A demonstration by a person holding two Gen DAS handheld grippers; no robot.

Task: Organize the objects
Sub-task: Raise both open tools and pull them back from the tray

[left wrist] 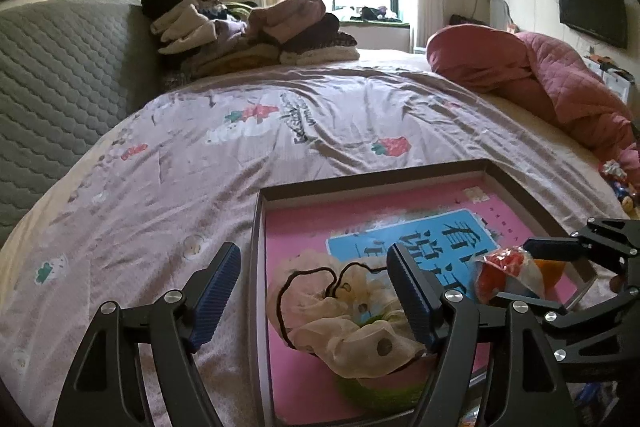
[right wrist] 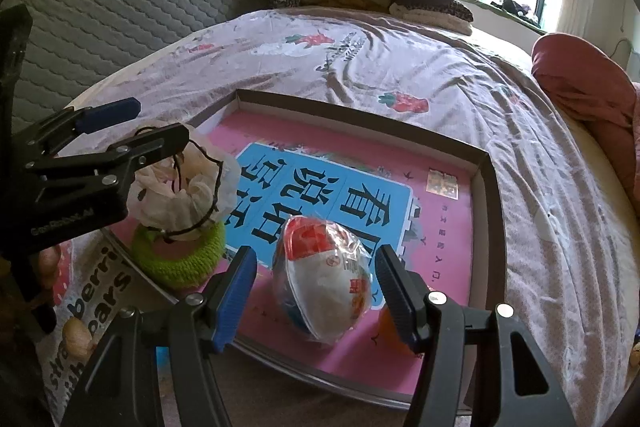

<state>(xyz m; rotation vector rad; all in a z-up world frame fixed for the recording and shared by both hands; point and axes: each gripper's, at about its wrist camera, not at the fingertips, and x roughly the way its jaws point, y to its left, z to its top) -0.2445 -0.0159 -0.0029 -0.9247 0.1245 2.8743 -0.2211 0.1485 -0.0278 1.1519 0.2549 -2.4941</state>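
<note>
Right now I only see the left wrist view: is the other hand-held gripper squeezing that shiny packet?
Observer: No. In the right wrist view the right hand-held gripper straddles the wrapped packet, with a gap on either side.
Visitor: What is the packet like?
Observer: White with a red top, in clear wrap, lying on the pink book inside the tray.
Visitor: Is anything beneath the cream scrunchie?
Observer: A green knitted ring, seen nearly whole here.
</note>
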